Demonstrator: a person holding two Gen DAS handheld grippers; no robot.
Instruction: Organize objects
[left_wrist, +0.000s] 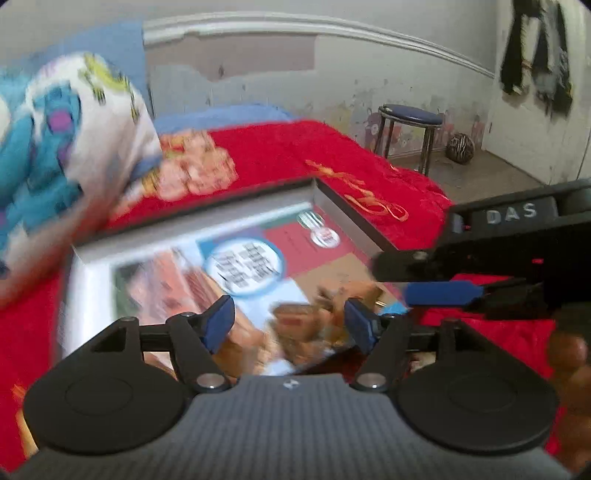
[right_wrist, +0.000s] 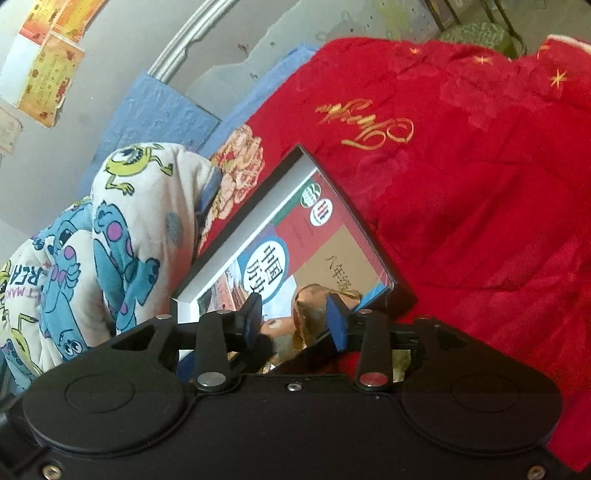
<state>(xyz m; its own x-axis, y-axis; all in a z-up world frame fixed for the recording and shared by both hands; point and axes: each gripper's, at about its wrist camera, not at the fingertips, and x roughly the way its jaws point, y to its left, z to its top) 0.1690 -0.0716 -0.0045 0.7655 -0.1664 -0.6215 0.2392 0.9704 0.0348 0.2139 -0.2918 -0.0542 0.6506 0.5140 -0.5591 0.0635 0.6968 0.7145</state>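
Lying in the box (right_wrist: 376, 236) on the book (right_wrist: 280, 254) near its front corner, the soft, light plush toy (right_wrist: 314, 306) suits a body pinch; left gripper (left_wrist: 291, 325) and right gripper (right_wrist: 295, 317) both gape, unclamped.

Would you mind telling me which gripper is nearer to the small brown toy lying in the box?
Right. The right gripper has the brown toy between its open fingers; the left gripper hangs just above it, also open.
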